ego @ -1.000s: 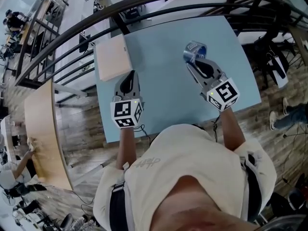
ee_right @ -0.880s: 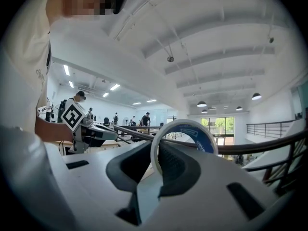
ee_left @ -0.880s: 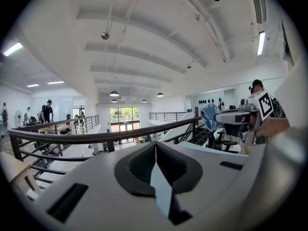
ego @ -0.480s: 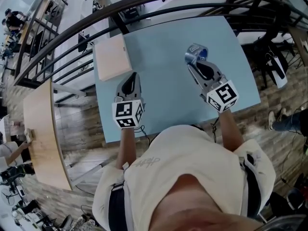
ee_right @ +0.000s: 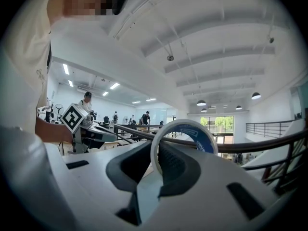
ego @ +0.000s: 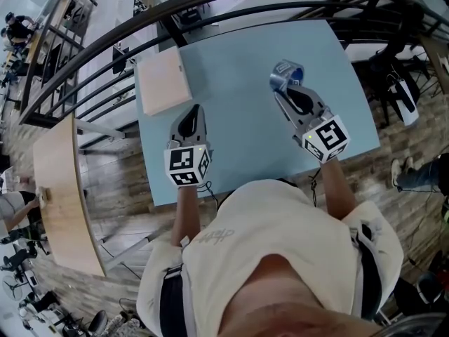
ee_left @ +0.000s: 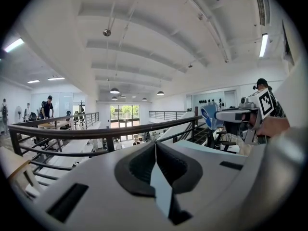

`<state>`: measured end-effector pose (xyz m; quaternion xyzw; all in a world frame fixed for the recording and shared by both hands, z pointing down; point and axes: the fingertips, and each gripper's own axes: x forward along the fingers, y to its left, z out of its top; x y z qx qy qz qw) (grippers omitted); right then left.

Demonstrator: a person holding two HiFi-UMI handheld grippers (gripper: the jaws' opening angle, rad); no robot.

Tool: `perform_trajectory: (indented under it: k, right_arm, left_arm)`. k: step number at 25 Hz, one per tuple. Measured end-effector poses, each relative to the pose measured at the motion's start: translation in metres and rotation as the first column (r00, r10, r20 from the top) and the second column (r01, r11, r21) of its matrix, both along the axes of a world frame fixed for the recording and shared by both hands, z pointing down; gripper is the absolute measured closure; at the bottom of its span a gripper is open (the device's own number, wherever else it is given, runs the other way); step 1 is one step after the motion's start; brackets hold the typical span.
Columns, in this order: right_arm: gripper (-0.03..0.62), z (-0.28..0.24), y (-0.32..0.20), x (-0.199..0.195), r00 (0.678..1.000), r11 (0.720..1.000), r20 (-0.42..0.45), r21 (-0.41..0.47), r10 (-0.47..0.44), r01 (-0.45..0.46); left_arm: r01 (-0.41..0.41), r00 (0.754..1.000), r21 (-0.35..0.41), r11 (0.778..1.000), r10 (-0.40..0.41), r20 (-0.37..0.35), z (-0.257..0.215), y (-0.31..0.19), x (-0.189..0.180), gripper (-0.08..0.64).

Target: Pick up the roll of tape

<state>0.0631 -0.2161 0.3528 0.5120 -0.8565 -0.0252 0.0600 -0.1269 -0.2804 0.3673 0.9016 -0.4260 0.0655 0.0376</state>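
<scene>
The roll of tape [ego: 285,74], a white ring with a blue printed inside, stands upright in my right gripper [ego: 282,90], which is shut on its rim above the far right part of the light blue table [ego: 238,146]. In the right gripper view the roll of tape [ee_right: 198,135] rises out of the gripper [ee_right: 156,154] between the dark pads. My left gripper [ego: 193,112] hovers over the table's left side, shut with nothing in it; its pads [ee_left: 144,165] meet in a thin line. From the left gripper view the tape [ee_left: 209,115] shows at the right.
A pale wooden board [ego: 163,83] lies at the table's far left corner. A black curved railing [ego: 210,9] runs just beyond the table. Chairs and bags [ego: 400,90] stand to the right on the wooden floor. A long wooden bench [ego: 59,188] is at left.
</scene>
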Motion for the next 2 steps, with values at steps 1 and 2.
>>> perform_trajectory:
  k: [1, 2]
  right_arm:
    - [0.540, 0.0008, 0.0005, 0.0005, 1.000, 1.000, -0.001, -0.002, 0.001, -0.001]
    - [0.540, 0.0017, 0.0010, 0.0009, 1.000, 1.000, -0.003, -0.004, 0.002, -0.002]
  left_arm:
    - [0.000, 1.000, -0.002, 1.000, 0.000, 0.000, 0.0007, 0.0008, 0.0001, 0.538]
    - [0.001, 1.000, -0.004, 1.000, -0.001, 0.000, 0.0014, 0.0018, 0.0002, 0.538]
